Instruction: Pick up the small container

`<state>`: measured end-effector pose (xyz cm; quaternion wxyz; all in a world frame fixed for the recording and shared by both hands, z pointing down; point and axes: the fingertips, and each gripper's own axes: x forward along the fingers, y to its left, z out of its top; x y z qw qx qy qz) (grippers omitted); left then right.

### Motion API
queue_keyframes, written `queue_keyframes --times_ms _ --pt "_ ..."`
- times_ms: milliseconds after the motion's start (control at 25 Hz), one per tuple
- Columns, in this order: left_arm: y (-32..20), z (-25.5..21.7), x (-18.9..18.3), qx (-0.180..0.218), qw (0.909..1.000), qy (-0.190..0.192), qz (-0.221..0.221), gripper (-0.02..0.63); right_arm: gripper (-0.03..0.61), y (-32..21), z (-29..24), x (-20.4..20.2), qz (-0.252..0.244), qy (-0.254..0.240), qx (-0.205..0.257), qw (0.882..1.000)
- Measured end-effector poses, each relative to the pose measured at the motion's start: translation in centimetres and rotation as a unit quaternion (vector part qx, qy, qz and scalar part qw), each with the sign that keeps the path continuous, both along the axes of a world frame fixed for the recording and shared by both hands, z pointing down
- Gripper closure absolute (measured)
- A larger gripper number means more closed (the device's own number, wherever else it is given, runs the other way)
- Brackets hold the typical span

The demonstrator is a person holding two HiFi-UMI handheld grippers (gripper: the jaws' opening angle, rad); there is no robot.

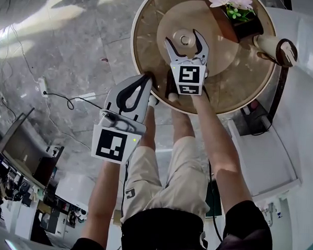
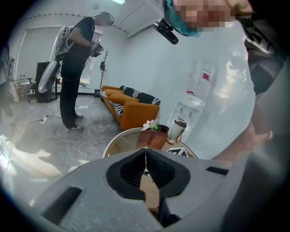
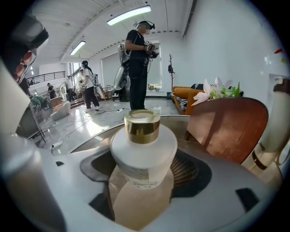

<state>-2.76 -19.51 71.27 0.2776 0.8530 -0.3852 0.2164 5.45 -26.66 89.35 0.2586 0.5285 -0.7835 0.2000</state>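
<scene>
The small container point(image 1: 184, 38) is a squat white bottle with a gold cap, standing on the round brown table point(image 1: 237, 84). My right gripper point(image 1: 182, 37) reaches over the table and is open, one finger on each side of the container and a little apart from it. In the right gripper view the container point(image 3: 144, 149) fills the space between the pads, its gold cap on top. My left gripper point(image 1: 144, 80) hangs off the table's near-left edge. It is shut with nothing in it; its tips point(image 2: 145, 152) meet.
A brown pot with pink flowers point(image 1: 236, 16) stands at the table's far side, right of the container. A white tumbler with a dark lid point(image 1: 275, 47) sits at the right rim. A person point(image 3: 138, 63) stands beyond, near an orange sofa point(image 2: 133, 111). A cable point(image 1: 69, 99) lies on the floor.
</scene>
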Motion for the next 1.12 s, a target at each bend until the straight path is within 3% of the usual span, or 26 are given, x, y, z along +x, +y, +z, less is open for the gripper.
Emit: queue_keyframes --times_ms 480,720,1120 --pt "0.1 0.5 0.1 -0.006 0.9999 -0.004 -0.009 0.592 0.239 -0.7 0.5 0.0 -0.022 0.01 -0.015 1.0" --pt "0.2 -0.1 0.3 -0.004 0.9999 -0.002 -0.015 0.592 0.242 0.0 0.3 0.1 -0.056 0.034 -0.032 0.997" --pt "0.0 -3.5 0.9 0.011 0.9998 0.005 -0.017 0.592 0.242 1.7 -3.8 0.5 -0.074 0.027 -0.042 0.996"
